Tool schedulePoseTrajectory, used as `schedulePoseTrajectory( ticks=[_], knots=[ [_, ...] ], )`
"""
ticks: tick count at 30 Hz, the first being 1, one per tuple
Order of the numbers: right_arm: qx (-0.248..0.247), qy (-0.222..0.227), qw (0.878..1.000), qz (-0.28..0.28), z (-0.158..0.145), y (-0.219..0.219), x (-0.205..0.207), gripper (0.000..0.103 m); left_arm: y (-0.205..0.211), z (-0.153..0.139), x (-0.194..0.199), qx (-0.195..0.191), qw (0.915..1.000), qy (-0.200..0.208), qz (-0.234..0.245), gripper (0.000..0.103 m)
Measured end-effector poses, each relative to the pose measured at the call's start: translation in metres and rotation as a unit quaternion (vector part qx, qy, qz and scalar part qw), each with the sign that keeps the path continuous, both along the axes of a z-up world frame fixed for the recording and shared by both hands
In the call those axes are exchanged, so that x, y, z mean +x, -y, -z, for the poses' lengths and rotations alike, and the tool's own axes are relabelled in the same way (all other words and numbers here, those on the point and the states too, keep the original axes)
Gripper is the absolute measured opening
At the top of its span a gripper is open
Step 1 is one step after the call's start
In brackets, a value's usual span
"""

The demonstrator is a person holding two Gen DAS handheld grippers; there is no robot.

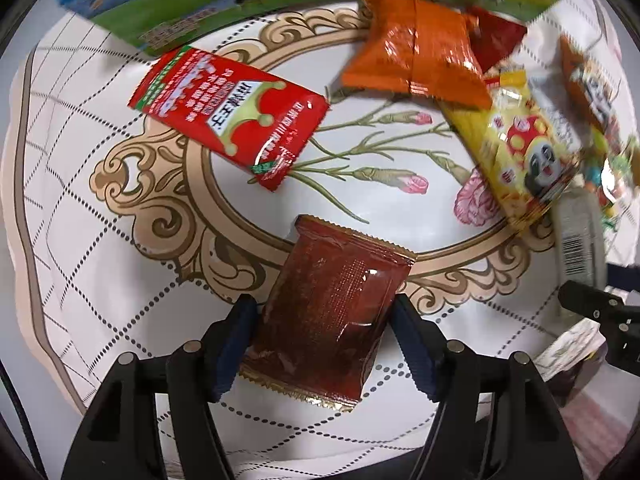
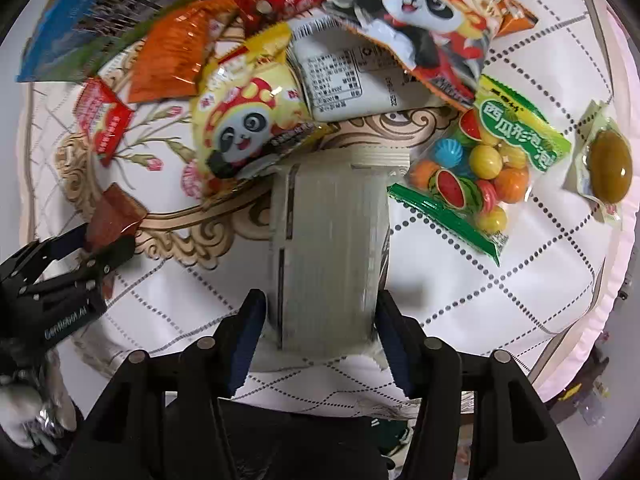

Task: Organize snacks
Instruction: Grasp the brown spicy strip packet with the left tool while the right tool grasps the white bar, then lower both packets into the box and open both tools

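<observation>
White quilted tablecloth (image 1: 100,264) with a dotted diamond grid, a tan scrollwork frame and pink flowers covers the table, its pale pink edge (image 2: 608,312) dropping off at right, with dim, cluttered floor beyond, too blurred to read, under even indoor light.

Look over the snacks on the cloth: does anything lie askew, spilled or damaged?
Nothing is spilled or torn. The packets lie in a loose overlapping heap: the orange panda packet and yellow panda packet overlap the white packet.
</observation>
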State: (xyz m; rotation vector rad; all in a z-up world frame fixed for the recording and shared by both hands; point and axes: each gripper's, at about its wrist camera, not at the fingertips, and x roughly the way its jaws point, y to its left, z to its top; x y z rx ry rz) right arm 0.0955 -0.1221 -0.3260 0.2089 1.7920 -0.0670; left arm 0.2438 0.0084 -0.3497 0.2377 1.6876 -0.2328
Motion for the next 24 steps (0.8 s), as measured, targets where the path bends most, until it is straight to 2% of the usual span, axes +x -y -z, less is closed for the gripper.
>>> schedulePoseTrajectory(
  ticks=[4,7,8,11,15,17,20,24],
  knots=[
    [0.002,0.004,1.0,0.025,0.011,0.006,-0.003,0.07,0.018,0.005,-0.005,0.007,0.9999,0.002,0.009,0.069],
    [-0.005,0.029,0.999,0.035,0.012,0.017,-0.004,0.068,0.026,0.006,-0.004,0.008,0.9999,0.012,0.008,0.069],
    [-0.011,0.041,0.999,0.032,0.009,0.016,-0.008,0.064,0.027,0.006,-0.006,0.008,0.9998,0.017,0.007,0.066],
    [-0.019,0.065,0.998,0.019,0.0,0.014,-0.018,0.062,0.026,-0.001,-0.012,0.008,0.9995,0.031,0.0,0.058],
    [-0.012,0.085,0.996,0.011,-0.015,-0.002,-0.04,0.062,0.02,-0.022,-0.018,-0.008,0.999,0.038,-0.022,0.056],
    [0.007,0.093,0.996,0.013,-0.023,-0.005,-0.053,0.062,0.017,-0.032,-0.03,-0.022,0.9983,0.043,-0.034,0.056],
    [0.034,0.107,0.994,0.017,-0.045,-0.02,-0.065,0.062,0.011,-0.05,-0.043,-0.044,0.9964,0.05,-0.052,0.056],
    [0.07,0.134,0.988,0.018,-0.08,-0.027,-0.066,0.062,0.007,-0.088,-0.053,-0.083,0.9912,0.07,-0.075,0.056]
  ],
)
